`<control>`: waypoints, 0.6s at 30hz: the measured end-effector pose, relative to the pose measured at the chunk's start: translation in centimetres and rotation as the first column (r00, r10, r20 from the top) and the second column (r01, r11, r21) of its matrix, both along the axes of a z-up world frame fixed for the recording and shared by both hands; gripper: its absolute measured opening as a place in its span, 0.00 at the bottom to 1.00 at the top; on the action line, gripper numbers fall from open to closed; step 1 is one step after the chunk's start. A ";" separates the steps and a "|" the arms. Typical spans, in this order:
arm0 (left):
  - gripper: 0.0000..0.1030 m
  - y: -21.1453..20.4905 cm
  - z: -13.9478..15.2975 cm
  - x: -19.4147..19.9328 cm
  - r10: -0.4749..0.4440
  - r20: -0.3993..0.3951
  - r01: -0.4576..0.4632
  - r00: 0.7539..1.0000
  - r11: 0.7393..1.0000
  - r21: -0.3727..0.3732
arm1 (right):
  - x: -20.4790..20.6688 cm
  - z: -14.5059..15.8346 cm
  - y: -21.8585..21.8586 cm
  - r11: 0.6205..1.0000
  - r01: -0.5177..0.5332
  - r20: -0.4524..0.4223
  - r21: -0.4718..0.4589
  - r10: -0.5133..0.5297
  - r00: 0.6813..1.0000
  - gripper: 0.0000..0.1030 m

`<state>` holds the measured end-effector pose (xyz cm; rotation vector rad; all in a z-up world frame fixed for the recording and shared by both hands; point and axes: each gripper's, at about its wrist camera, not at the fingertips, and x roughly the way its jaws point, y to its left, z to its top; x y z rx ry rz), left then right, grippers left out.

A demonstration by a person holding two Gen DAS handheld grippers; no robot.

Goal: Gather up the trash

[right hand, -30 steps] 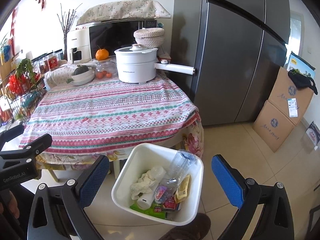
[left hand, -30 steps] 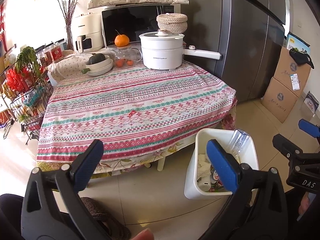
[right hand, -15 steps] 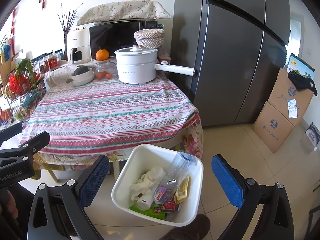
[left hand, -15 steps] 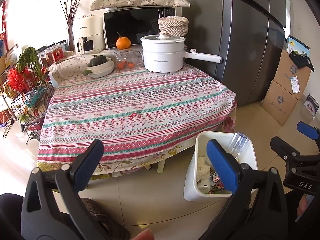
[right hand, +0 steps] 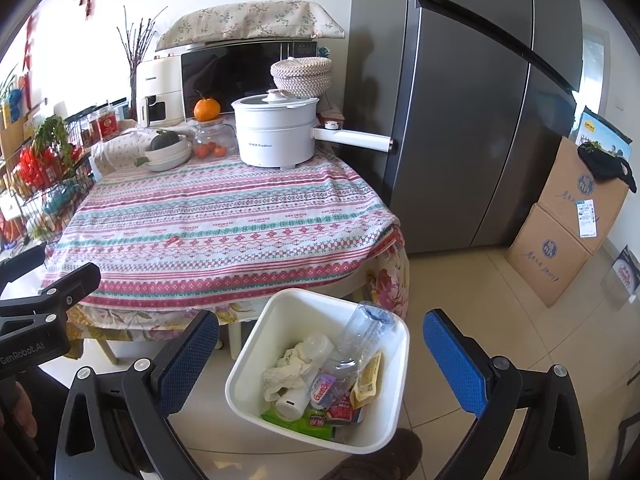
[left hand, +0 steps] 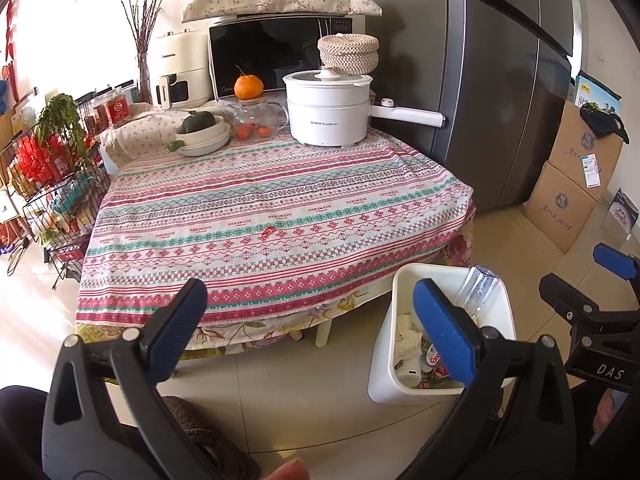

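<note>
A white trash bin (right hand: 256, 376) (left hand: 382, 376) stands on the tiled floor at the table's near right corner. It holds a clear plastic bottle (right hand: 360, 332) (left hand: 478, 288), crumpled tissue (right hand: 288, 368), a white cup and colourful wrappers (right hand: 324, 390). A small red scrap (left hand: 267, 231) (right hand: 172, 241) lies on the striped tablecloth. My right gripper (right hand: 320, 364) hovers open above the bin, its blue pads wide on either side. My left gripper (left hand: 308, 326) is open and empty in front of the table edge, left of the bin.
On the table (left hand: 280, 200) stand a white electric pot (left hand: 328, 110) with a long handle, a glass teapot, stacked bowls and an orange. A grey fridge (right hand: 472, 120) is behind, cardboard boxes (right hand: 568, 220) to the right, a wire rack (left hand: 52, 184) on the left. A slippered foot (right hand: 380, 464) is near the bin.
Both grippers have stayed open and almost still. The views shift very slightly; the bin and its contents have not moved.
</note>
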<state>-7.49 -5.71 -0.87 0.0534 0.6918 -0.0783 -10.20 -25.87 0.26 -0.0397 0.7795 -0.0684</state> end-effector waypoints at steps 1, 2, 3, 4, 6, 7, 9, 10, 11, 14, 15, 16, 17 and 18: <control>0.99 0.0 0.0 0.0 0.000 0.000 0.000 1.000 1.000 0.000 | 0.0 0.0 0.0 1.000 0.000 0.000 0.000 0.000 1.000 1.00; 0.99 0.0 0.0 0.0 -0.001 0.000 0.001 1.000 1.000 0.000 | 0.0 0.0 0.0 1.000 -0.001 0.000 -0.001 0.001 1.000 1.00; 0.99 0.0 0.0 0.0 -0.001 0.000 0.001 1.000 1.000 0.000 | 0.0 0.0 0.0 1.000 0.000 0.000 -0.001 0.000 1.000 1.00; 0.99 0.0 0.0 0.0 -0.001 0.000 0.001 1.000 1.000 0.001 | 0.0 0.0 -0.1 1.000 0.000 0.000 -0.002 0.000 1.000 1.00; 0.99 0.1 0.0 0.0 0.000 0.000 0.000 1.000 1.000 0.000 | 0.1 0.0 -0.2 1.000 0.000 -0.001 -0.001 0.000 1.000 1.00; 0.99 0.1 0.0 0.0 0.002 0.000 -0.002 1.000 1.000 0.001 | 0.1 0.0 -0.2 1.000 0.000 0.000 -0.001 0.000 1.000 1.00; 0.99 0.1 0.0 0.0 0.004 -0.001 -0.004 1.000 1.000 0.003 | 0.1 0.0 -0.2 1.000 -0.001 0.002 -0.001 0.001 1.000 1.00; 0.99 0.0 -0.1 0.0 0.005 -0.001 -0.005 1.000 1.000 0.002 | 0.1 0.0 -0.2 1.000 -0.001 0.003 0.000 0.001 1.000 1.00; 0.99 0.0 -0.1 0.1 0.005 -0.002 -0.005 1.000 1.000 0.002 | 0.1 0.0 -0.2 1.000 -0.001 0.003 0.000 0.001 1.000 1.00; 0.99 -0.1 -0.1 0.1 0.003 -0.003 -0.003 1.000 1.000 0.004 | 0.1 0.1 -0.3 1.000 -0.001 0.003 0.000 0.001 1.000 1.00; 0.99 -0.1 -0.1 0.0 0.002 -0.004 -0.002 1.000 1.000 0.005 | 0.1 0.1 -0.3 1.000 -0.001 0.003 0.000 0.001 1.000 1.00; 0.99 -0.2 -0.1 0.0 0.002 -0.004 -0.002 1.000 1.000 0.005 | 0.1 0.0 -0.3 1.000 -0.001 0.003 0.000 0.001 1.000 1.00; 0.99 -0.2 -0.2 0.0 0.003 -0.004 -0.003 1.000 1.000 0.004 | 0.1 0.1 -0.3 1.000 0.000 0.003 0.000 0.000 1.000 1.00; 0.99 -0.2 -0.1 0.0 0.004 -0.004 -0.004 1.000 1.000 0.004 | 0.1 0.1 -0.3 1.000 0.001 0.003 0.001 -0.001 1.000 1.00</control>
